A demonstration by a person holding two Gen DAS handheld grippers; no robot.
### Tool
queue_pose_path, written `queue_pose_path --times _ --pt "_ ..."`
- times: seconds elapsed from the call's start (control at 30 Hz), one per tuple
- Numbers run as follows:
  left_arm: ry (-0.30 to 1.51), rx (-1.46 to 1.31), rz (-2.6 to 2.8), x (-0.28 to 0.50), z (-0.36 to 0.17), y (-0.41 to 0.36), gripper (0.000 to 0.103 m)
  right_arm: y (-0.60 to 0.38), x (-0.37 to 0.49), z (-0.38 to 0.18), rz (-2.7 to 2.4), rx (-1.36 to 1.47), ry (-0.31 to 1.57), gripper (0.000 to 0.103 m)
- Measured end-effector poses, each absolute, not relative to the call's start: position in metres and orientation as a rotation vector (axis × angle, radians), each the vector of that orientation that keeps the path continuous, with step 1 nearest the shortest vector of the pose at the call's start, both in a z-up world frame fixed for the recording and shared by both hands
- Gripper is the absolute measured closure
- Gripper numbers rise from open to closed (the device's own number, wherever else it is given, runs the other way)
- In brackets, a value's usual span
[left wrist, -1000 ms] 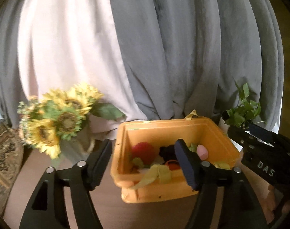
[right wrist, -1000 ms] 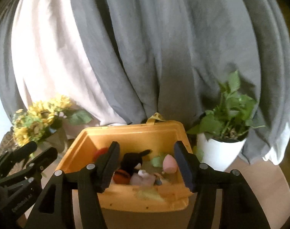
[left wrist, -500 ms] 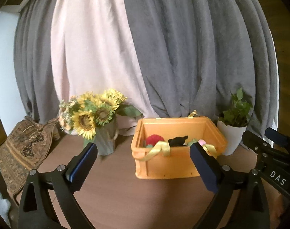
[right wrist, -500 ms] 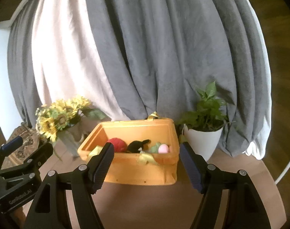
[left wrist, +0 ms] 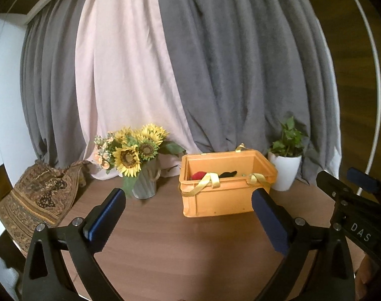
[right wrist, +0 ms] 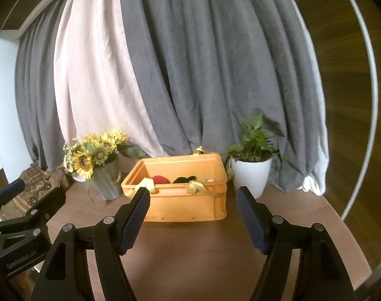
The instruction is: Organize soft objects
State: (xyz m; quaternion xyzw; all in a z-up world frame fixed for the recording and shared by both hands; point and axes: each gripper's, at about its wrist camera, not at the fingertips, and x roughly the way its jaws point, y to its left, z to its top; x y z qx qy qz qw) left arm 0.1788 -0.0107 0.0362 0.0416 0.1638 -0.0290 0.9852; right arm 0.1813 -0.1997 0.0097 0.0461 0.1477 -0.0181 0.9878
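An orange crate (left wrist: 225, 200) stands on a round wooden table (left wrist: 177, 245), holding a red soft toy (left wrist: 199, 175), a black soft toy (left wrist: 228, 174) and yellow ribbon (left wrist: 208, 180) draped over its near rim. Left gripper (left wrist: 187, 215): jaws spread wide and opening further, nothing between them. Right gripper (right wrist: 193, 215): jaws apart, empty. Both sit on the near side, well apart from the crate. Left of the crate, a vase of sunflowers (left wrist: 137, 155); right, a potted plant (left wrist: 287, 160). Curtains (left wrist: 215, 62) hang at the far side.
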Motion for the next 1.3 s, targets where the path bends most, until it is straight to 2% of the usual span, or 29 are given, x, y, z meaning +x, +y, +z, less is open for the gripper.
queue_pose_path --times 0.47,1.3 --pt "0.308 0.085 -0.098 0.088 0.047 0.011 0.0 -0.169 0.076 0.01 -0.099 0.107 0.285 0.031" --pt "0.283 0.072 -0.073 -0.036 0.053 -0.018 0.0 -0.211 -0.053 0.025 -0.083 0.08 0.22 0.031"
